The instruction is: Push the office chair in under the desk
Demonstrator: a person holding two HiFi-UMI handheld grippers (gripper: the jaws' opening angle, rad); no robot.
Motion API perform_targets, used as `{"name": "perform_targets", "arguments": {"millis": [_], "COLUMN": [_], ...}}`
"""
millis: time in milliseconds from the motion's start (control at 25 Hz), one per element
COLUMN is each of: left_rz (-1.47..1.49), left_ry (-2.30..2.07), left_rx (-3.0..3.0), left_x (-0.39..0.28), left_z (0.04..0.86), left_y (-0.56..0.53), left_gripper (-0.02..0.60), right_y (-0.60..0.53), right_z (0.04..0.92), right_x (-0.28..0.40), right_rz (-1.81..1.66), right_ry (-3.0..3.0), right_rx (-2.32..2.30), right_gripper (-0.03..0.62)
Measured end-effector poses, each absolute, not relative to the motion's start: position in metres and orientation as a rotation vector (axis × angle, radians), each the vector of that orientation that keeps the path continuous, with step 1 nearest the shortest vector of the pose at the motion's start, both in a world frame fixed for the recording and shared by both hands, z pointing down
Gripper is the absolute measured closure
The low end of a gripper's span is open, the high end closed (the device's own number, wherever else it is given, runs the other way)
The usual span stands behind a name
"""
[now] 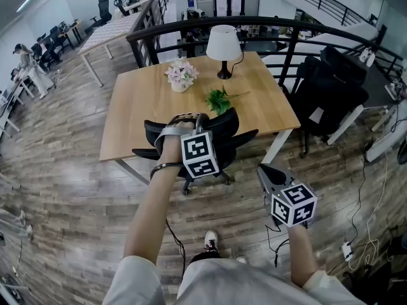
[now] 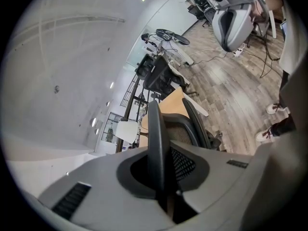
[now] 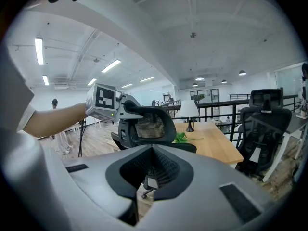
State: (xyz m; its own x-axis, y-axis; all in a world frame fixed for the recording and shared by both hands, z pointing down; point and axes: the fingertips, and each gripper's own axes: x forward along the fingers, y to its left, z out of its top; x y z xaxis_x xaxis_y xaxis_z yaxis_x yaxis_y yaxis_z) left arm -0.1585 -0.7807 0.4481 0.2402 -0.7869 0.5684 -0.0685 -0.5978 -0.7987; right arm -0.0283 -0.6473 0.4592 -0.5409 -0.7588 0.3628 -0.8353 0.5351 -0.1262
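Note:
The black mesh office chair [image 1: 219, 131] stands at the near edge of the wooden desk [image 1: 143, 110], its seat partly under the top. My left gripper [image 1: 184, 122] is shut on the top rim of the backrest; in the left gripper view the dark rim [image 2: 155, 143] runs between the jaws. My right gripper [image 1: 265, 171] hangs free to the right of the chair, apart from it, jaws shut on nothing. The right gripper view looks past its closed jaws at the chair [image 3: 147, 126], the left gripper [image 3: 126, 107] and the desk [image 3: 211, 141].
On the desk stand a white lamp [image 1: 224, 43], a flower pot [image 1: 180, 75] and a green sprig [image 1: 219, 98]. A second black chair [image 1: 327, 91] stands right of the desk. A black railing [image 1: 254, 25] runs behind. Cables [image 1: 364, 234] lie on the floor at right.

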Motion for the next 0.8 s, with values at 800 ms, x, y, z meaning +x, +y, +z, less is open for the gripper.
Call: {"name": "perform_targets", "arguments": {"millis": [800], "left_rz": [-1.15], "left_ry": [1.092], "left_rx": [-1.866], "left_x": [-0.156], "left_z": [0.41], "left_y": [-0.732], "left_gripper": [0.366], "right_y": [-0.605], "right_z": [0.405], "right_x": [-0.009], "right_rz": [0.222], "right_ry": [-2.566], "right_rx": [1.309], "right_gripper": [0.572]}}
